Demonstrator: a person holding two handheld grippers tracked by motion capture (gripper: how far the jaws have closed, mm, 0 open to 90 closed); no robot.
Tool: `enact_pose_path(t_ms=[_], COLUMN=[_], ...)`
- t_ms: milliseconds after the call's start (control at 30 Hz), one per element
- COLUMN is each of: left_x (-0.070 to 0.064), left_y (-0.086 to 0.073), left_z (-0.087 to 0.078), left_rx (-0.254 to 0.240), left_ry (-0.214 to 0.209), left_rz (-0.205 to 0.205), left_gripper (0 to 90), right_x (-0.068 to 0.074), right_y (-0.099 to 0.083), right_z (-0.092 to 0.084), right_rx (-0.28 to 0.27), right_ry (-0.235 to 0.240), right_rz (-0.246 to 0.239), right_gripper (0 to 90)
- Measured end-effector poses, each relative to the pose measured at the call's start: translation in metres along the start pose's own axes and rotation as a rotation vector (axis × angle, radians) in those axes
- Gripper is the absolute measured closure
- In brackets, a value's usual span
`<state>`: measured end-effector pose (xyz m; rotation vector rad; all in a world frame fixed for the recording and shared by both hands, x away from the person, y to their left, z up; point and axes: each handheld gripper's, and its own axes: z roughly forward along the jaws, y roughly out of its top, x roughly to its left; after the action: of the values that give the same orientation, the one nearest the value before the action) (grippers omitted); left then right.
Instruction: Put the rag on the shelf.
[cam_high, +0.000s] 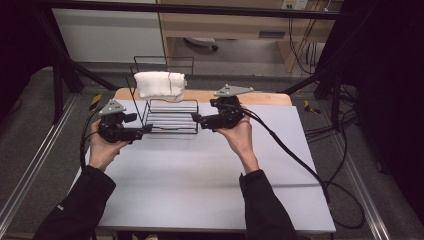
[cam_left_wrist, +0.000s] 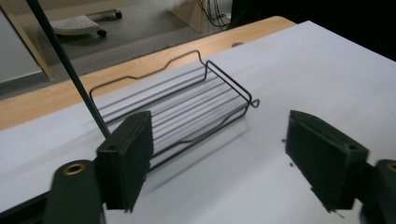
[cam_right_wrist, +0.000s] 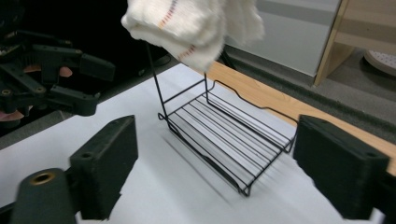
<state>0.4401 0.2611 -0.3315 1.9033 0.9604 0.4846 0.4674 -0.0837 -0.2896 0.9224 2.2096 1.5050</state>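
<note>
Here the black wire rack (cam_high: 169, 107) stands at the tabletop's (cam_high: 200, 170) far edge, a folded white towel (cam_high: 161, 85) draped over its top rail. Both hand-held grippers, left (cam_high: 145, 131) and right (cam_high: 196, 120), flank its tray, jaws apart and empty, the right slightly nearer.

**Operator and Handheld Grippers: Appearance**

Dark, long black sleeves (cam_high: 75, 205) on both forearms, ending at the wrists. Left black two-jaw handheld gripper (cam_high: 146, 129): matte black body, grey three-cornered plate on top with small fastener holes, thick black cable trailing from the body. Right black two-jaw handheld gripper (cam_high: 195, 119): same build, grey plate on top, long black cable looping off across the table edge. In the gripper views: blocky dark jaws with flat rectangular pads (cam_left_wrist: 130, 156), ribbed side edges, brass-coloured ringed holes at the jaw bases. Pads (cam_right_wrist: 343, 163) scuffed at the lower corners.
</note>
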Motion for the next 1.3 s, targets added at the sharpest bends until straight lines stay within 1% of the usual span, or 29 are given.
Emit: enact_pose_path(t_ms=[67, 167, 300, 367, 533, 633, 800, 833, 900, 1000, 1033, 1133, 1167, 1200, 1300], left_x=[-0.001, -0.002, -0.004, -0.005, -0.006, -0.007, -0.008, -0.008, -0.008, -0.009, -0.009, -0.010, -0.010, -0.010, -0.012], left_y=[-0.009, -0.022, -0.037, -0.044, -0.062, -0.072, -0.087, -0.090, -0.096, -0.104, -0.107, -0.112, -0.114, -0.116, -0.119], left_z=[0.001, 0.001, 0.001, 0.000, -0.001, -0.003, -0.008, -0.009, -0.011, -0.013, -0.014, -0.014, -0.014, -0.013, -0.014], left_rx=[0.011, 0.022, 0.042, 0.051, 0.072, 0.072, 0.066, 0.068, 0.073, 0.071, 0.071, 0.088, 0.093, 0.093, 0.097], left_ry=[0.002, -0.001, -0.006, -0.006, -0.015, -0.019, -0.033, -0.037, -0.032, -0.035, -0.035, -0.021, -0.021, -0.024, -0.031], left_rz=[0.004, 0.013, 0.038, 0.042, 0.017, 0.012, 0.002, 0.001, 0.011, 0.006, 0.003, 0.015, 0.019, 0.015, 0.016], left_gripper=[15.1, 10.4, 7.1, 6.7, 6.7, 6.7, 6.9, 6.9, 7.1, 7.6, 7.7, 7.8, 7.8, 7.8, 7.9], right_x=[-0.006, -0.015, -0.023, -0.027, -0.034, -0.038, -0.043, -0.043, -0.046, -0.049, -0.050, -0.054, -0.055, -0.056, -0.060], right_y=[-0.008, -0.022, -0.043, -0.055, -0.083, -0.097, -0.119, -0.124, -0.135, -0.152, -0.157, -0.171, -0.175, -0.179, -0.190], right_z=[-0.007, -0.017, -0.031, -0.037, -0.050, -0.058, -0.070, -0.073, -0.077, -0.084, -0.087, -0.094, -0.096, -0.099, -0.107], right_rx=[0.001, 0.015, 0.010, 0.019, 0.028, 0.031, 0.043, 0.049, 0.061, 0.076, 0.081, 0.105, 0.114, 0.119, 0.118], right_ry=[0.008, 0.015, 0.027, 0.030, 0.039, 0.032, 0.034, 0.032, 0.028, 0.024, 0.023, 0.025, 0.028, 0.028, 0.021], right_rz=[0.022, 0.038, 0.074, 0.083, 0.093, 0.091, 0.086, 0.087, 0.087, 0.110, 0.110, 0.130, 0.138, 0.149, 0.169], right_gripper=[8.2, 4.3, 2.5, 1.9, 1.4, 0.9, 0.5, 0.5, 0.5, 0.5, 0.5, 0.5, 0.5, 0.5, 0.5])
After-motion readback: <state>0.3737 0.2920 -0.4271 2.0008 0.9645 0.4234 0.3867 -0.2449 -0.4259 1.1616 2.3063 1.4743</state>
